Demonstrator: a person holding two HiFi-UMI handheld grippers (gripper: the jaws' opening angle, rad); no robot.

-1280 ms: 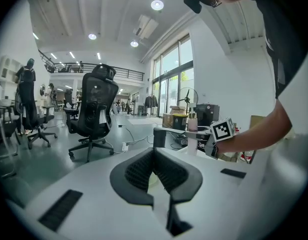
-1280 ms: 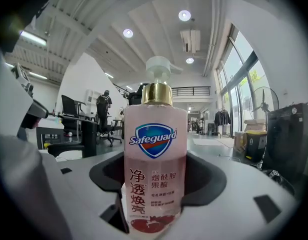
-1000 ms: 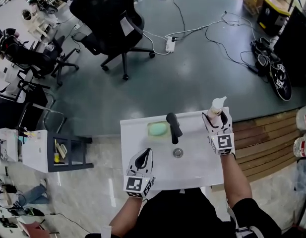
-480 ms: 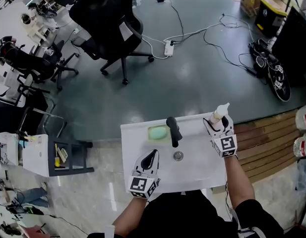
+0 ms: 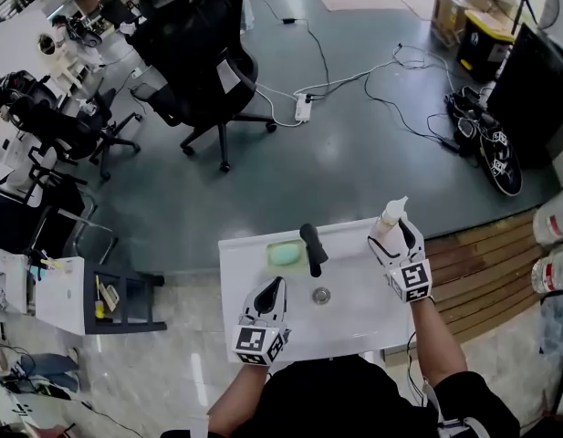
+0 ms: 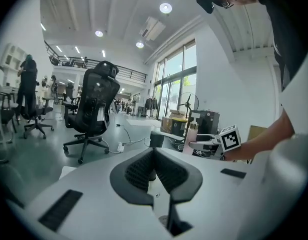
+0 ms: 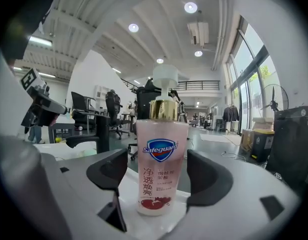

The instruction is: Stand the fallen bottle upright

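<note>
Standing upright on the far right corner of the sink (image 5: 354, 316), the bottle (image 7: 161, 154) is being released: the jaws of the right gripper (image 5: 393, 237) have just been opening and are being held apart around it, so only withdrawing is seeming left; the jaws of the left gripper (image 6: 154, 171) are being held together, empty

White sink (image 5: 356, 319) w/ soap (image 5: 285, 255), faucet (image 5: 312, 249), btl (image 5: 389, 221)

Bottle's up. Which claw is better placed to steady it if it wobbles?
Right. Right claw straddles the upright hand-soap bottle, jaws just opened off it; left claw is shut, across the sink.
</note>
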